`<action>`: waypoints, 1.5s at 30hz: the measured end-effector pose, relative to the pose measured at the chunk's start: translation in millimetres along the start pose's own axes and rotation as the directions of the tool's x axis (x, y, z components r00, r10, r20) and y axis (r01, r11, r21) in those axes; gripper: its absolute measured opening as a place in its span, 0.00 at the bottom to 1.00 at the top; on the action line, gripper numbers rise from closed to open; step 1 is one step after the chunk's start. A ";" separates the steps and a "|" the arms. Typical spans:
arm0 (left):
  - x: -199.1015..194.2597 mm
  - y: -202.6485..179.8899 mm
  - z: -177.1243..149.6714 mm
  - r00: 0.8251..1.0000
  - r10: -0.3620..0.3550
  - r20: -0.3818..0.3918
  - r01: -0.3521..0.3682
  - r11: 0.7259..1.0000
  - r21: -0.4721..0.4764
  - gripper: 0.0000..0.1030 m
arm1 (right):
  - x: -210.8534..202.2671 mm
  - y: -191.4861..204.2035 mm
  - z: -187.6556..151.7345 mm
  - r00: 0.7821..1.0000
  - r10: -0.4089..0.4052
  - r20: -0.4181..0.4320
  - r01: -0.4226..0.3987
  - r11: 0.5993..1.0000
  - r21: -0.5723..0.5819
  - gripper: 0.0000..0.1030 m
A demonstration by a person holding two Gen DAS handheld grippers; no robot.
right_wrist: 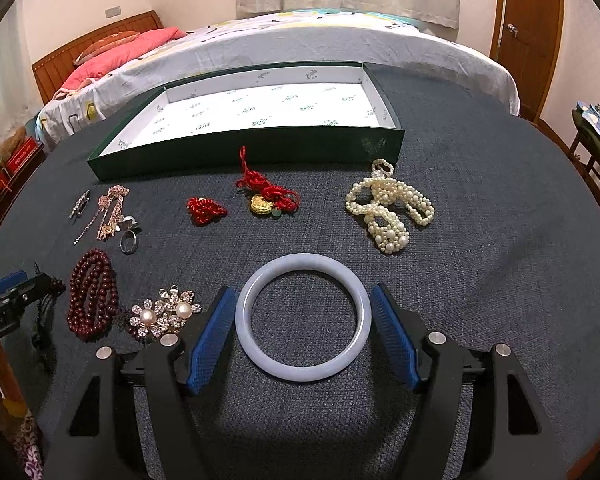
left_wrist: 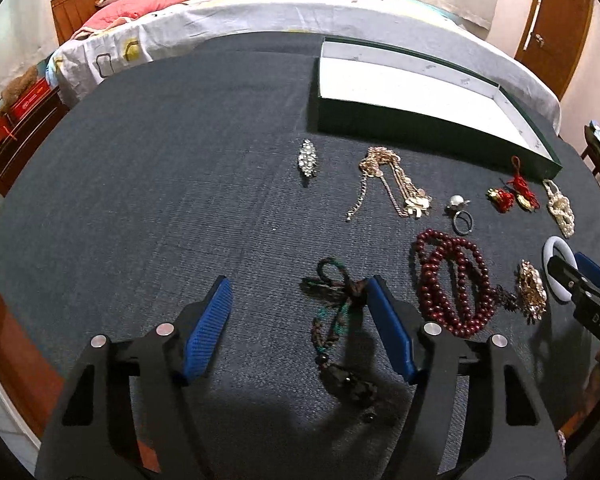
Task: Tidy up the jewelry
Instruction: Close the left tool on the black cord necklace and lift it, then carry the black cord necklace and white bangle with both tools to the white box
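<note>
A pale jade bangle [right_wrist: 303, 317] lies flat on the worktop [right_wrist: 480, 280] between the spread blue pads of the right hand-held gripper [right_wrist: 303, 312], touching neither.

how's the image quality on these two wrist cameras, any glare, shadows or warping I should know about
Left wrist: strong fisheye bending of the box edge and table, dark corner vignette, the left gripper casting a heavy shadow over the dark necklace. Right wrist: same warping, sharp focus, soft shadow beneath the right gripper and bangle, no harsh glare.
</note>
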State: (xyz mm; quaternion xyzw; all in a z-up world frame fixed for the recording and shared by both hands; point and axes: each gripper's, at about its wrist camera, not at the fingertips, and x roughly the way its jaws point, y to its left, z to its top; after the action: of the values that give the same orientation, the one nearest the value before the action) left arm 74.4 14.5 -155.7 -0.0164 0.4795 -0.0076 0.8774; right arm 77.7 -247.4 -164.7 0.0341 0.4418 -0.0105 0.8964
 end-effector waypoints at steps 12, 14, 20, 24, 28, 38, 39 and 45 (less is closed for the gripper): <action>7.1 -4.6 -2.1 0.997 -0.077 -0.015 0.077 0.997 0.024 0.32 | -0.1 1.5 0.0 1.000 -0.001 0.001 0.001 1.000 -0.001 0.66; 8.0 -4.3 -2.5 0.997 -0.078 -0.012 0.078 0.996 0.031 0.27 | -0.3 1.5 0.0 1.000 0.000 0.001 0.000 1.000 0.000 0.66; 8.6 -2.0 -2.1 0.992 -0.128 -0.015 0.128 0.992 0.015 0.11 | -0.2 1.8 -0.2 1.000 -0.001 0.002 0.001 1.000 -0.001 0.66; 9.5 2.7 -0.7 0.989 -0.147 -0.010 0.147 0.989 -0.009 0.09 | -0.9 2.5 0.1 1.000 0.000 0.005 0.000 1.000 -0.002 0.66; 8.1 3.8 2.0 0.989 -0.145 0.002 0.145 0.989 -0.014 0.09 | -1.8 2.9 -0.3 1.000 0.001 0.011 -0.001 1.000 -0.007 0.66; 4.2 6.4 7.6 0.990 -0.138 0.023 0.139 0.990 -0.024 0.09 | -3.3 3.0 -2.7 1.000 0.001 0.023 0.000 1.000 -0.011 0.66; 3.1 7.1 8.5 0.990 -0.138 0.027 0.138 0.990 -0.027 0.09 | -3.5 3.3 -2.9 1.000 0.000 0.024 0.000 1.000 -0.010 0.66; -4.0 10.0 12.8 0.989 -0.138 0.052 0.139 0.990 -0.030 0.09 | -6.8 3.5 -3.5 0.999 0.001 0.034 0.000 1.000 -0.009 0.65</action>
State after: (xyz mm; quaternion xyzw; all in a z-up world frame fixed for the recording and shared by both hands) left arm 83.0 24.9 -145.8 -0.0647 0.4552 -0.0599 0.8860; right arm 70.9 -243.7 -161.3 0.0301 0.4264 -0.0090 0.9040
